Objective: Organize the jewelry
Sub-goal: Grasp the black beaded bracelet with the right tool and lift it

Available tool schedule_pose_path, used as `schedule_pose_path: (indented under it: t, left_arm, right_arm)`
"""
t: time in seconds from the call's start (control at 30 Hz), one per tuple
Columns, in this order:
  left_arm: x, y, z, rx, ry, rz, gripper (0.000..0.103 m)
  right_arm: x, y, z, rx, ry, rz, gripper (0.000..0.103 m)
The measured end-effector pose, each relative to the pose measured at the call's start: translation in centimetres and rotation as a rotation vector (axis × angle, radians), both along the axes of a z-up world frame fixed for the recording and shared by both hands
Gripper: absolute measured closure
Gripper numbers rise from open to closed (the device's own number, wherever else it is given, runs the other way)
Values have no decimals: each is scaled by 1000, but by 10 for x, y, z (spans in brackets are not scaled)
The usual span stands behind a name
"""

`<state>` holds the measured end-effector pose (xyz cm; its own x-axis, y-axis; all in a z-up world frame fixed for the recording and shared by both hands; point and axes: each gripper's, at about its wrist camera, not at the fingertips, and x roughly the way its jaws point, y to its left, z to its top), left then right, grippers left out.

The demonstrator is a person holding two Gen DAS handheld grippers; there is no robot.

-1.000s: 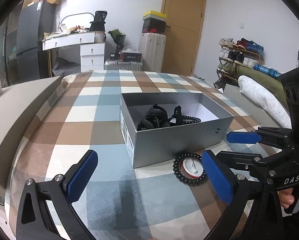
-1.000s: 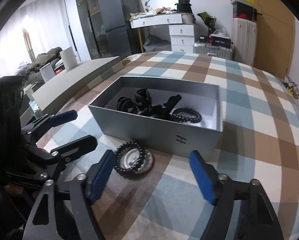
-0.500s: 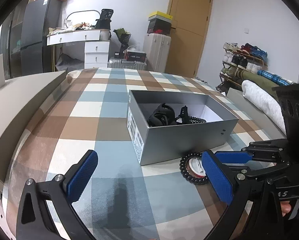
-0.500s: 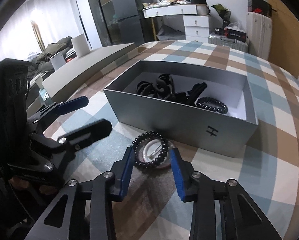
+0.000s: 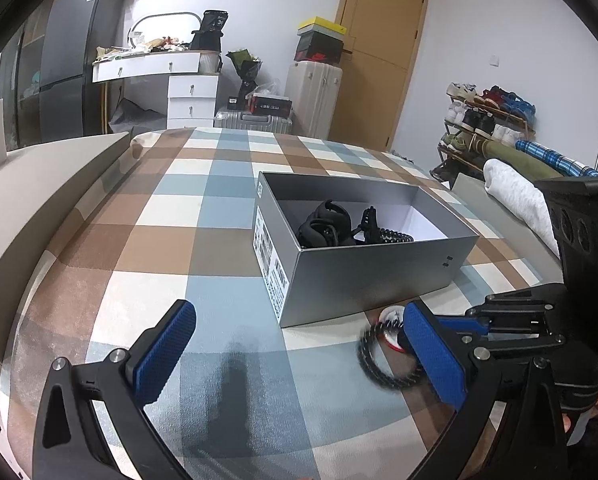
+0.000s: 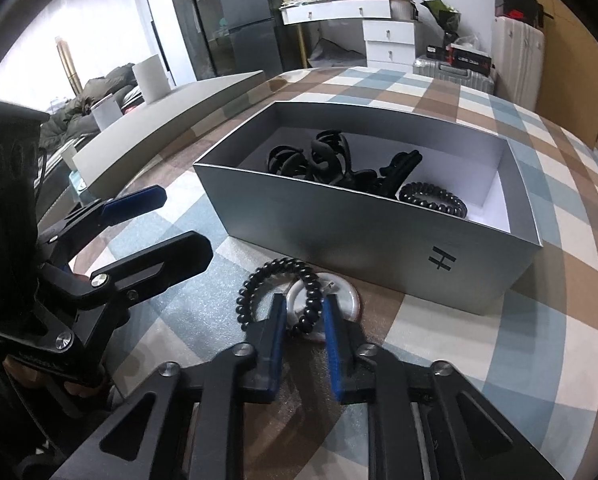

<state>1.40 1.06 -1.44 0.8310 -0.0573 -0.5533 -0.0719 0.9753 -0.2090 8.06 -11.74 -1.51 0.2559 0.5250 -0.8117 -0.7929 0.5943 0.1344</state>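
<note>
- The right wrist view shows the right gripper (image 6: 305,320) with its blue pads nearly together, pinching the near arc of a black beaded bracelet (image 6: 259,284). The bracelet lies on the checked cloth (image 6: 479,340), looped over a small round white disc (image 6: 339,300), just in front of the grey box (image 6: 379,232).
- The left wrist view shows the same bracelet (image 5: 373,364) blurred. The left gripper's own right pad covers part of it, and the grip on it is hidden here.
- The left gripper (image 5: 299,356) hangs wide apart over the cloth, holding nothing.
- The left view alone shows the label on the end wall of the box (image 5: 271,260).
- Count: one bracelet outside the box, one beaded bracelet inside (image 6: 433,198), one pile of black hair clips (image 6: 327,156) whose number I cannot tell, one box, two grippers.
</note>
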Motion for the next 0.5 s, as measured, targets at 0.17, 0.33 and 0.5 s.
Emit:
schedule_pose_path:
  t: [0.17, 0.33, 0.5]
  left_arm:
    - [0, 0, 0, -4, 1, -3, 2]
    - [2, -2, 0, 3, 9, -12, 2]
    - [4, -5, 0, 22, 28, -9, 2]
  right_arm:
    - [-6, 1, 5, 17, -26, 11, 95]
    - [-6, -18, 18, 67, -65, -17, 95]
    - [3, -39, 25, 112, -80, -70, 95]
